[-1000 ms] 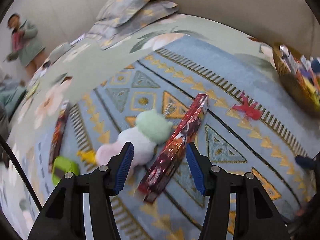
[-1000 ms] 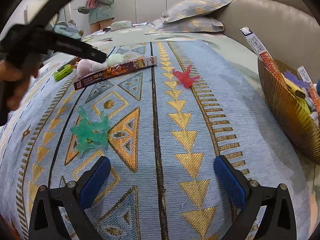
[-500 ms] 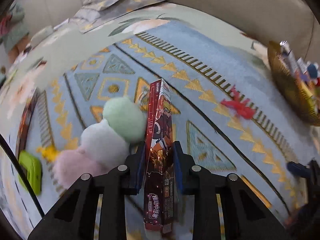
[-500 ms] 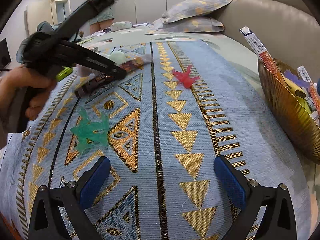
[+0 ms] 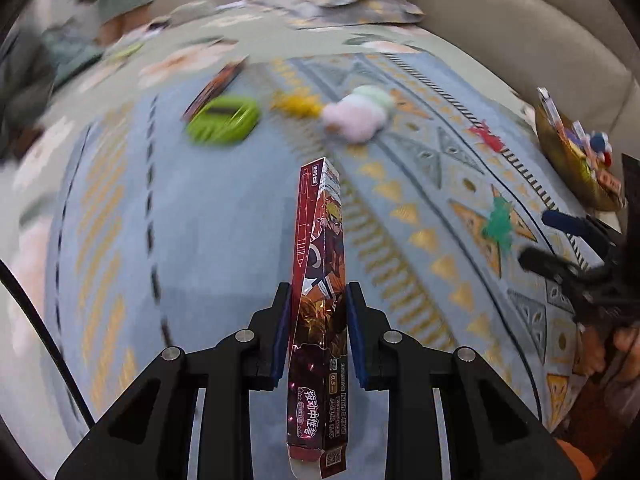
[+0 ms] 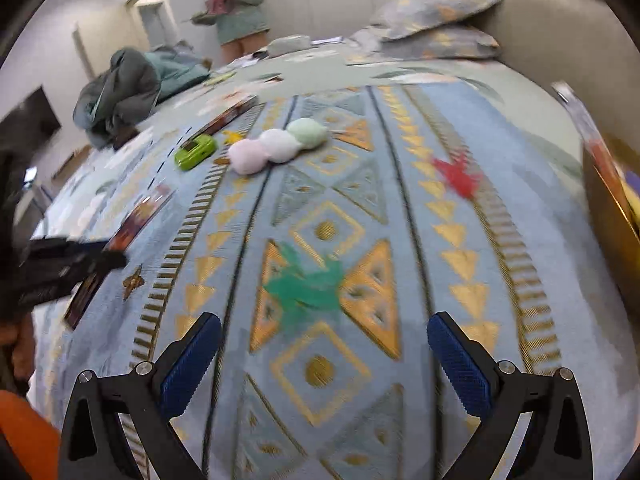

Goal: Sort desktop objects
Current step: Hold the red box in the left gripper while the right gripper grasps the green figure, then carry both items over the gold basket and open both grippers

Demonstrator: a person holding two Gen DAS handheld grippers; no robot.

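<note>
My left gripper (image 5: 317, 296) is shut on a long red pen box (image 5: 320, 276) and holds it lifted over the patterned blue cloth (image 5: 208, 240); the box also shows at the left of the right wrist view (image 6: 132, 220). My right gripper (image 6: 323, 330) is open and empty, hovering just in front of a green star-shaped toy (image 6: 306, 286), which also shows in the left wrist view (image 5: 498, 226). A red star toy (image 6: 458, 176), a pastel plush (image 6: 278, 144), a green case (image 6: 195, 152) and a small yellow toy (image 6: 233, 136) lie further back.
A gold basket (image 5: 568, 160) holding several items stands at the right edge, also in the right wrist view (image 6: 612, 208). A second red box (image 6: 230, 116) lies at the back left. Pillows (image 6: 436, 12) and a sofa back lie behind. A person (image 6: 236, 8) stands beyond.
My left gripper closed on the red pen box, lifted it and swung left away from the plush. My right gripper moved forward toward the green star toy.
</note>
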